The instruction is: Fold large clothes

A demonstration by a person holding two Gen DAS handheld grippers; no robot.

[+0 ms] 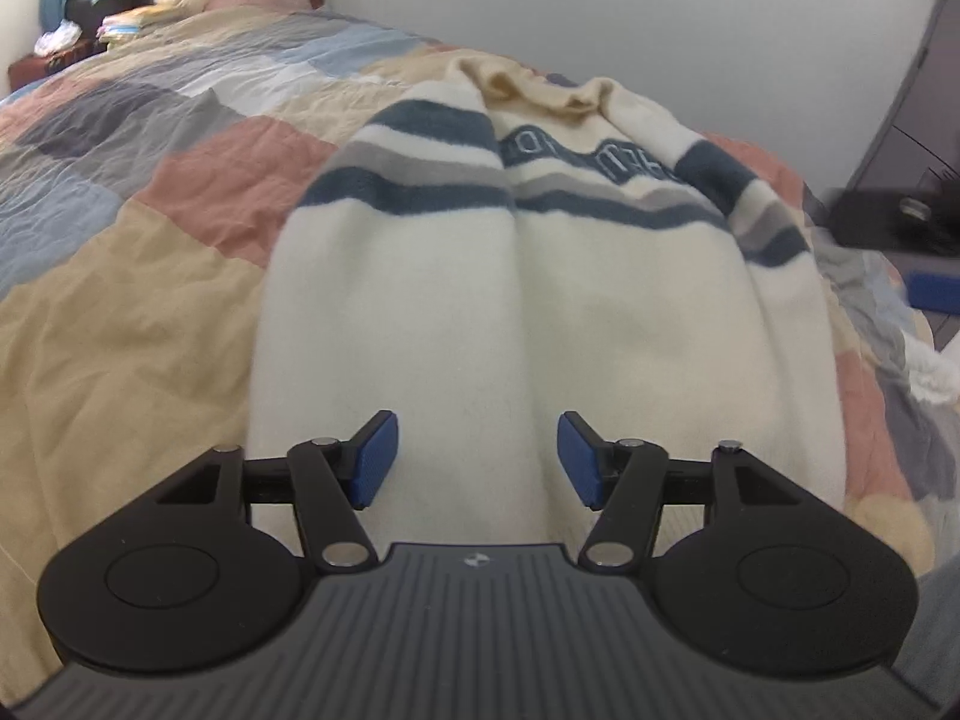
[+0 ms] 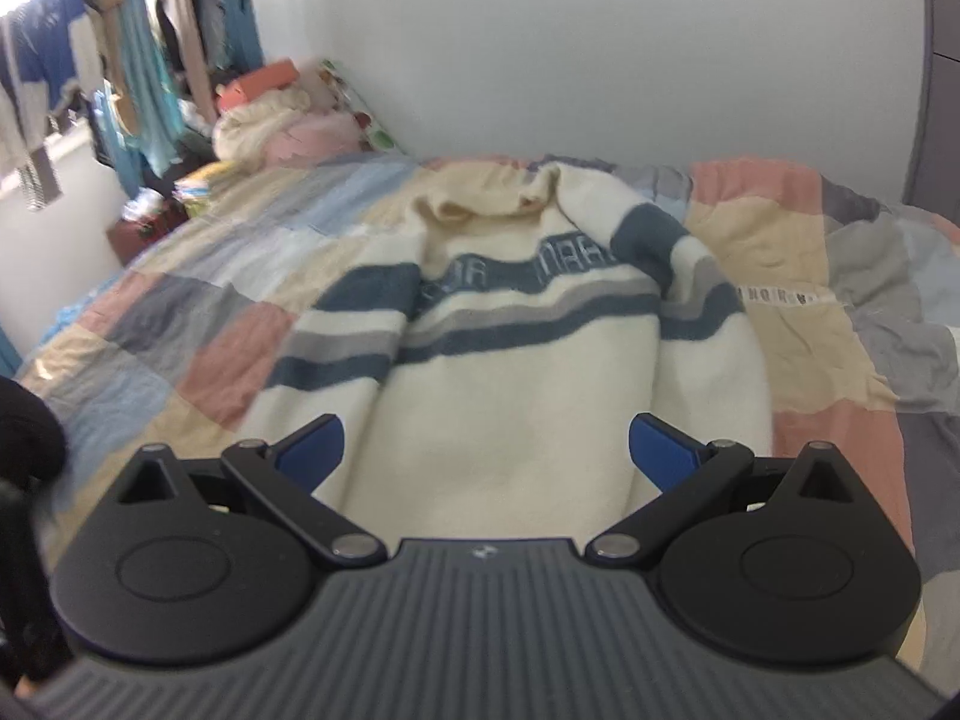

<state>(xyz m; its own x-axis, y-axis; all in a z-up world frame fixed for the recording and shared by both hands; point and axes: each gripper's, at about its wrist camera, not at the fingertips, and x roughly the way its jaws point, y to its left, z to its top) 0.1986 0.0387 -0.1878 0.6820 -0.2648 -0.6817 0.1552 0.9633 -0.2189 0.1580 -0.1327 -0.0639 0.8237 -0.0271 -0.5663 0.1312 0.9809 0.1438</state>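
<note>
The striped sweater point(image 1: 540, 300) is approached by the left gripper point(image 1: 477, 459) and right gripper point(image 2: 486, 450), both spread wide and empty; the patchwork quilt point(image 1: 120, 330) could be pinched too.

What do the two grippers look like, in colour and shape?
Both look alike. The left gripper and the right gripper each have black linkage arms with silver pivot pins, two round black discs, a ribbed dark grey body with a small round logo, and blue textured pads. No cables or sleeves show.
</note>
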